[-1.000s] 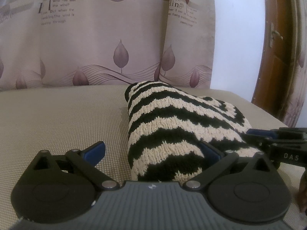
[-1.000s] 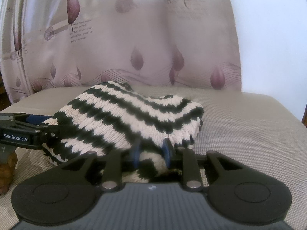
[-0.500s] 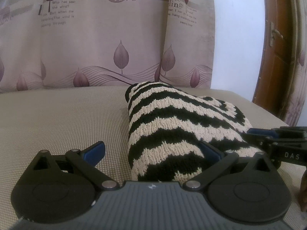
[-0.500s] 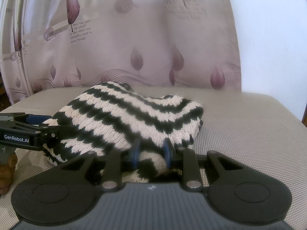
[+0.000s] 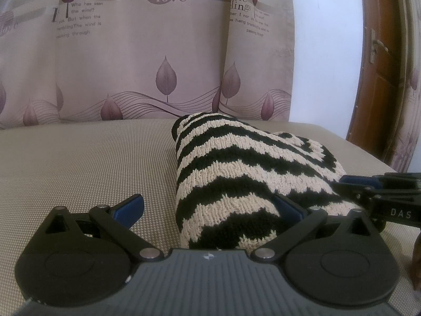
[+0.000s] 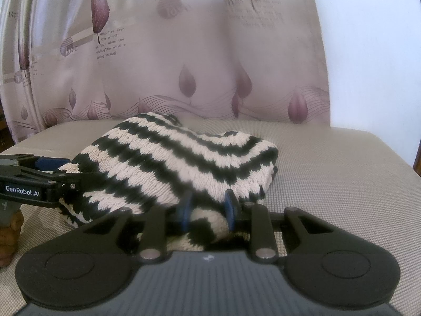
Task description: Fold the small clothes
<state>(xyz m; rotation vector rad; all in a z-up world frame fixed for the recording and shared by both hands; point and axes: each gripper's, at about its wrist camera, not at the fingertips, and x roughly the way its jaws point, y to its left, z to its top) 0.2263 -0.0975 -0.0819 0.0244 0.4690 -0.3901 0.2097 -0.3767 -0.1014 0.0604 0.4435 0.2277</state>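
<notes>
A black and cream zigzag-striped knit garment (image 5: 244, 173) lies folded in a bundle on the beige cushion (image 5: 79, 163). My left gripper (image 5: 208, 208) is open, its jaws wide apart around the near left end of the bundle. My right gripper (image 6: 208, 208) is shut on a fold of the knit garment (image 6: 184, 158) at its near edge. Each gripper shows in the other's view: the right one (image 5: 368, 192) at the right, the left one (image 6: 50, 173) at the left.
A mauve leaf-print curtain (image 5: 158, 52) hangs behind the cushion. A white wall and a brown wooden door (image 5: 379, 65) stand at the right. The cushion's bare surface (image 6: 342, 179) spreads on both sides of the garment.
</notes>
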